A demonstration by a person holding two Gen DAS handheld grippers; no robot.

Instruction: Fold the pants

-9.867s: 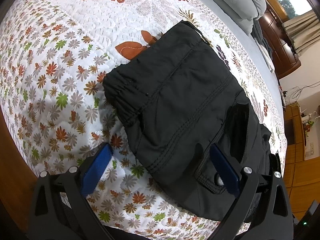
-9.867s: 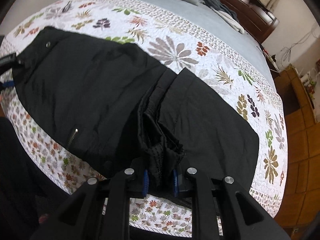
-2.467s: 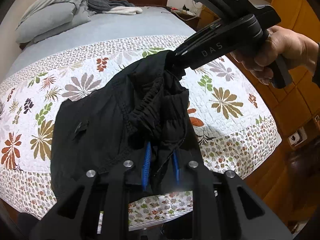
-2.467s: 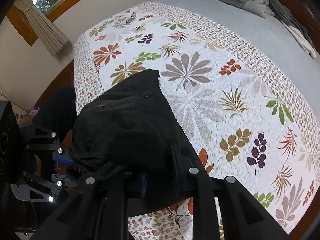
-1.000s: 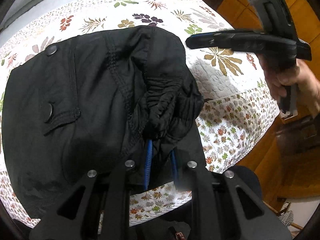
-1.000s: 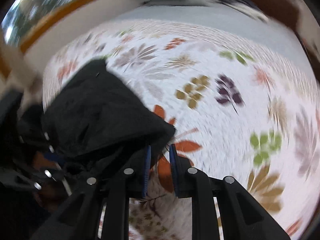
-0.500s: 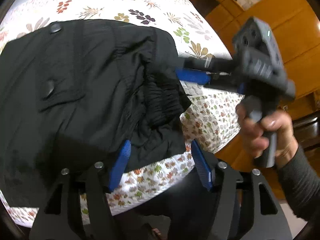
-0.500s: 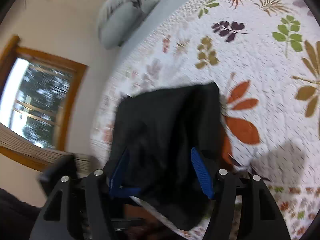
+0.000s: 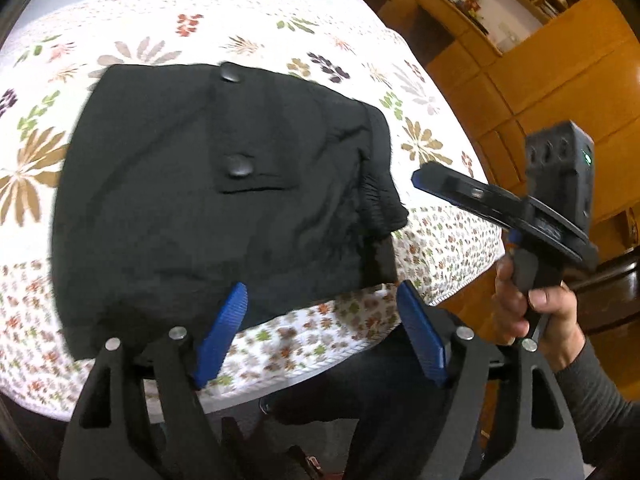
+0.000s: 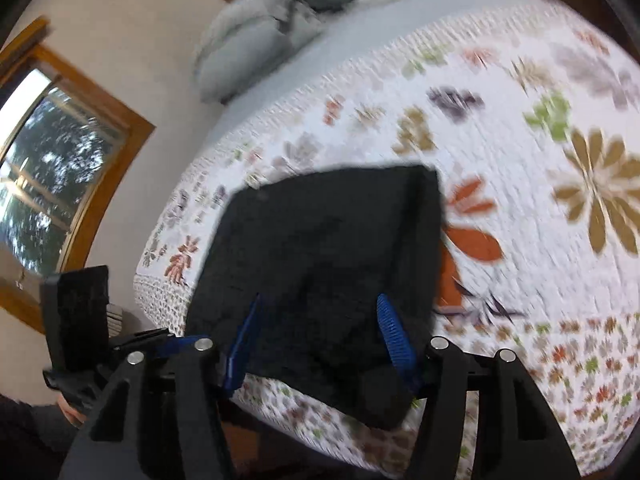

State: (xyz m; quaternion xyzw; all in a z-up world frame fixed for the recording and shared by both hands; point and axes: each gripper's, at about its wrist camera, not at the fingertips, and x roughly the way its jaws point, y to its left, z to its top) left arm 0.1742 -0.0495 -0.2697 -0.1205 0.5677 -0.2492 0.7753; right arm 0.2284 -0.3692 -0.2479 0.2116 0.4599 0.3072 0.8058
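The black pants (image 9: 224,200) lie folded into a compact bundle on the quilt (image 9: 280,40) of the bed, close to its near edge. The left tongs (image 9: 320,336) are spread wide, blue pads (image 9: 222,332) apart and gripping nothing; one pad sits over the pants' near hem, the other over the quilt's border just beside the bundle. Only the left wrist view shows the two round snaps (image 9: 239,165) and the pocket flap on top of the pants, the gathered waistband (image 9: 380,192) at the bundle's right side, and the wooden cabinets (image 9: 540,60) beyond the bed. It also shows the right tongs (image 9: 430,182) from the side, held in the person's hand (image 9: 536,312) just beside the waistband and clear of the cloth. The right wrist view, which is blurred, shows its own right tongs (image 10: 320,344) released too, pads apart over the near end of the pants (image 10: 320,260). Only this view takes in the grey pillows (image 10: 248,40) at the bed's far end, the window (image 10: 48,176) in the wall beside the bed, and the left device (image 10: 80,312) off the bed's edge, left of the pants.
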